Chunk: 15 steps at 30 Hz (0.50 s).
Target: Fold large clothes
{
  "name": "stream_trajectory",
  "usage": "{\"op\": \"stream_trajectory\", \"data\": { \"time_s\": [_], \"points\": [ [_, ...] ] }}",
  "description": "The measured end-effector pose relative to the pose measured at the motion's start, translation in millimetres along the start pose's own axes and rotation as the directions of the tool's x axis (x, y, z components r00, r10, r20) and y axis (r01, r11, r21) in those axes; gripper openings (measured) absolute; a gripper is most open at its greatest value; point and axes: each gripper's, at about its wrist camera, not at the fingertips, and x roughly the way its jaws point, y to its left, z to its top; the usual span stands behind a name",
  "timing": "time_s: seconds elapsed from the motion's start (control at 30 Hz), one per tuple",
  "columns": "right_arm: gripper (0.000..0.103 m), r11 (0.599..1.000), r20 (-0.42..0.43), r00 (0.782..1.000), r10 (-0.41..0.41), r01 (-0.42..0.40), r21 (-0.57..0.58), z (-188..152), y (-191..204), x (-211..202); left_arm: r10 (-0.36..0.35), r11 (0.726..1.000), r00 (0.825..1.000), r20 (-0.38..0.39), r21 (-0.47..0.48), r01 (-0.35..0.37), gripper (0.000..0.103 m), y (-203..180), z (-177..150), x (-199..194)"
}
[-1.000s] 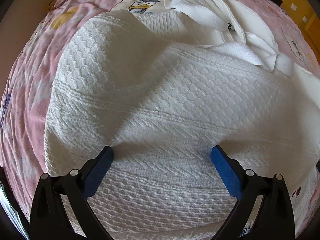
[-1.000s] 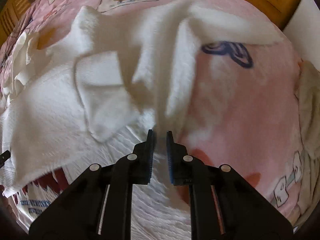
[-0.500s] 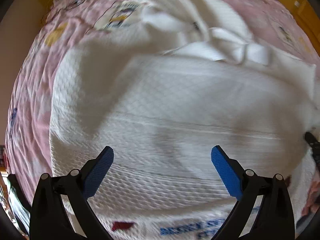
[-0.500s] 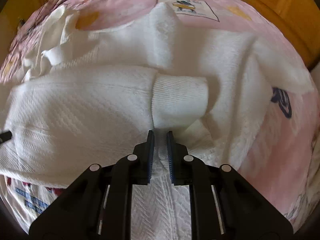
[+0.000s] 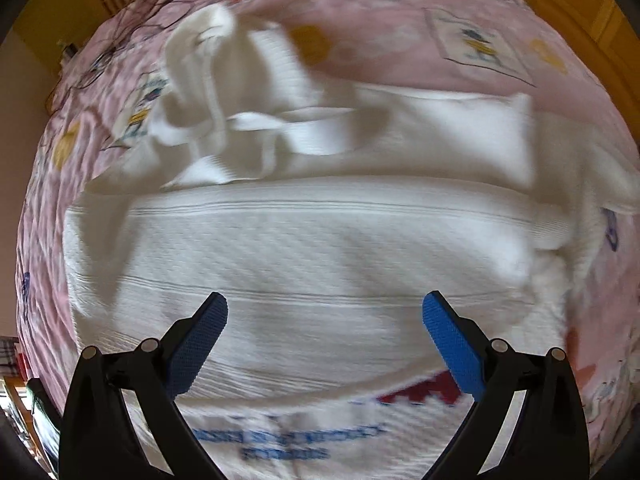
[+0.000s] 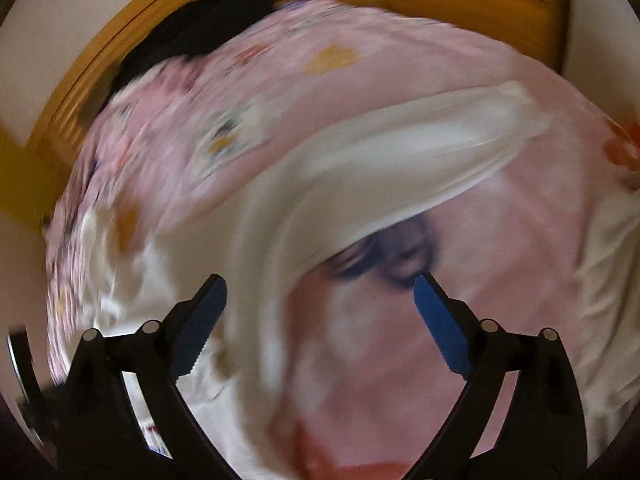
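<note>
A large white knitted sweater (image 5: 304, 248) lies on the pink printed bedspread (image 5: 384, 40), its body folded across the middle and its hood and drawstrings (image 5: 212, 92) bunched at the upper left. My left gripper (image 5: 324, 320) is open and empty above the sweater's lower part. In the blurred right wrist view, a white sleeve (image 6: 400, 160) curves across the bedspread. My right gripper (image 6: 320, 300) is open and empty above it.
A wooden bed frame (image 6: 120, 68) and a dark object (image 6: 192, 36) lie beyond the bed's far edge. Yellow wooden furniture (image 5: 580, 12) stands at the upper right of the left wrist view. Another pale cloth (image 6: 612, 280) lies at the right.
My right gripper has opened, let go of the sweater and swung away to the right. My left gripper has pulled back, so more of the sweater shows.
</note>
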Motion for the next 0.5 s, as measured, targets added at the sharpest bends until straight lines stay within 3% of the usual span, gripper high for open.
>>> {"op": "stream_trajectory", "data": {
  "time_s": [0.17,0.33,0.5],
  "points": [
    [0.092,0.984,0.004,1.0,-0.002,0.002,0.18,57.4,-75.9,1.8,-0.039,0.999,0.999,-0.008,0.021,0.039,0.095,-45.6,-1.5,-23.5],
    [0.092,0.93,-0.004,0.999,0.033,-0.029,0.367,98.5,-146.3,18.5,-0.081,0.996,0.996,-0.03,0.027,0.082,0.095,-78.8,-3.6,-45.8],
    [0.092,0.861,-0.052,0.996,0.069,-0.034,0.508,113.9,-196.2,50.0,-0.106,0.993,0.994,-0.033,0.048,0.107,0.095,-110.6,-1.1,-56.6]
  ]
}}
